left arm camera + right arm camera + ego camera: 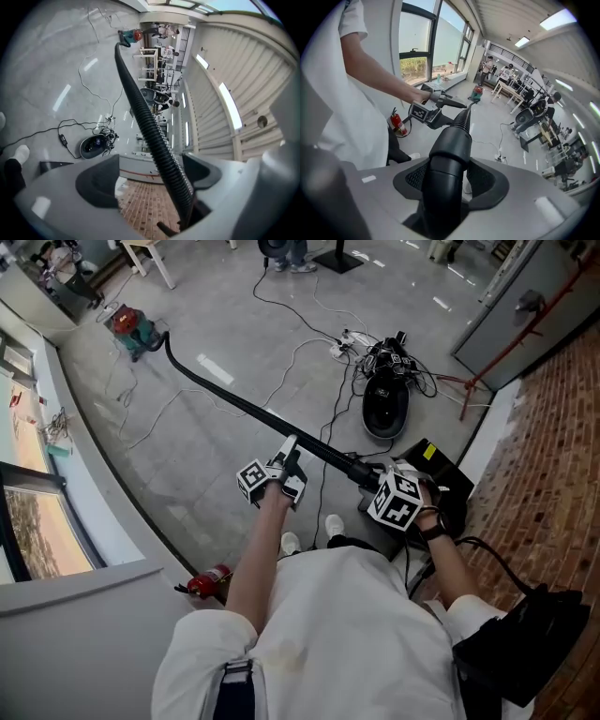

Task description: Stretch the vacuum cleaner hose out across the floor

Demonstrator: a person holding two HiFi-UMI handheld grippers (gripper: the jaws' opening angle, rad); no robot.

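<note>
hose (234,397) taut, running diagonally toward vacuum cleaner (131,329)

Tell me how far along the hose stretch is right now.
Done: the hose runs nearly straight from the vacuum cleaner to the person. In hand: the right tool is clamped on its smooth end; the left tool stands open with the ribbed part between its jaws, ungripped. Left: the near end is held up off the floor, so it probably needs laying down.
</note>
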